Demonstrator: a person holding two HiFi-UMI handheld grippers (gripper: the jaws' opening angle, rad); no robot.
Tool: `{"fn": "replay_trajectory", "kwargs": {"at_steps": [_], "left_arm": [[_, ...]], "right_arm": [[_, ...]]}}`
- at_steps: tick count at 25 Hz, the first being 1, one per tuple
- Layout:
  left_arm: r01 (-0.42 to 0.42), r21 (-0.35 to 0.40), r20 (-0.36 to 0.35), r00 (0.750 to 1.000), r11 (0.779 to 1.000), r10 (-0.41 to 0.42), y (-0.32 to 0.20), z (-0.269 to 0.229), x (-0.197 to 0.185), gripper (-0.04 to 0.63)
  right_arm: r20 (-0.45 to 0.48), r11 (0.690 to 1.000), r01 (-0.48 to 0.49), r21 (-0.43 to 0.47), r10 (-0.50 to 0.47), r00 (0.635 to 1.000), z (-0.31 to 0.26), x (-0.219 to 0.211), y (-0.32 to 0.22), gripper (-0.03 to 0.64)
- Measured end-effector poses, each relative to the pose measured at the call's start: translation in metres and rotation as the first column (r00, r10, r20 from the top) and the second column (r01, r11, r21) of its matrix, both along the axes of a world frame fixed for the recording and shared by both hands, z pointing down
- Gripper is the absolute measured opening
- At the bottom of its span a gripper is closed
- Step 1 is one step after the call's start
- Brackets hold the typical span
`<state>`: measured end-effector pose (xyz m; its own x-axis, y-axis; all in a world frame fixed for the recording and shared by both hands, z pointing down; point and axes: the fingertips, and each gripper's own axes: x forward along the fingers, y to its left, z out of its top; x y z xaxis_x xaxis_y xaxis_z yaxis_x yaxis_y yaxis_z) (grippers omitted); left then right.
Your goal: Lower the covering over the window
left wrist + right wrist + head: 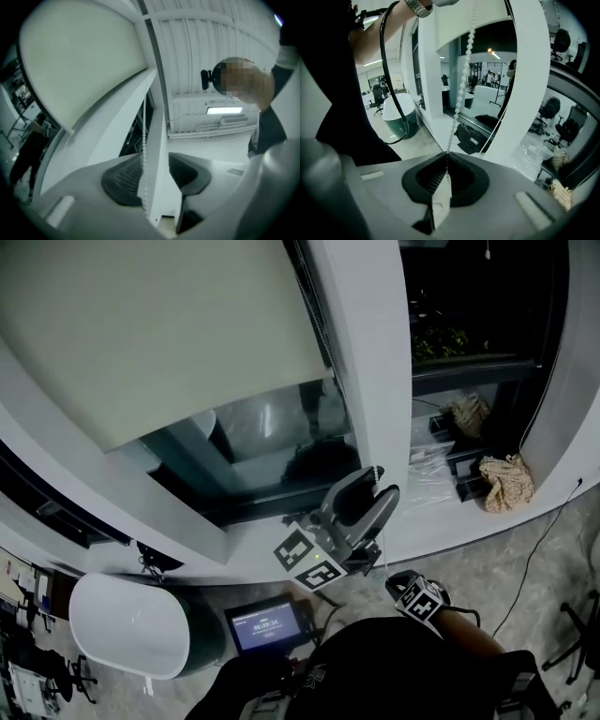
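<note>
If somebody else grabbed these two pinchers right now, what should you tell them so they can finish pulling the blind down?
Left gripper: open, with the bead chain running loose between its jaws, higher up the chain.
Right gripper: shut on the same chain, lower down.
Done: the blind covers the upper part of the window.
Left: the glass below its bottom edge is bare. Probably close the left gripper on the chain and pull hand over hand until the blind reaches the sill.
</note>
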<state>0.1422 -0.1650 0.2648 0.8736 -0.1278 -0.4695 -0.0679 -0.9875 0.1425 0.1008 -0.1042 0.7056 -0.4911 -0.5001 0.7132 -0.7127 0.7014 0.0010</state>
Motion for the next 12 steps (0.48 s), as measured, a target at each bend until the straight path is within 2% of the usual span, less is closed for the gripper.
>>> {"fn": "replay_trajectory", "kwargs": {"at_steps": [1,3,4,5,9,12], "left_arm": [[-0.035,0.004,0.0,0.999,0.999,0.035,0.007,-0.001,0.005,0.179],[-0.032,0.03,0.026,0.999,0.999,0.032,0.014,0.001,0.014,0.161],[0.001,0.04,0.039,0.999,0.999,-0.003,0.012,0.002,0.016,0.067],[0.041,0.037,0.045,0.998,0.998,-0.043,0.008,0.004,0.017,0.017],[0.153,-0.023,0.055,0.987,0.988,-0.152,-0.009,0.011,0.012,0.012],[0.243,-0.014,0.111,0.964,0.97,-0.24,-0.012,0.025,0.01,0.011]], "right_arm": [[0.009,1.0,-0.002,-0.001,0.002,1.0,-0.001,0.002,0.0,0.009],[0.02,1.0,0.002,-0.003,-0.001,1.0,-0.003,0.003,0.001,0.011],[0.022,1.0,0.007,-0.004,-0.007,1.0,-0.003,0.003,0.002,0.011],[0.027,1.0,0.012,-0.008,-0.012,1.0,-0.003,0.004,0.004,0.009],[0.12,0.999,-0.013,-0.05,0.019,0.993,0.002,0.014,0.012,0.011],[0.175,0.996,-0.016,-0.093,0.032,0.984,0.006,0.03,0.019,0.022]]}}
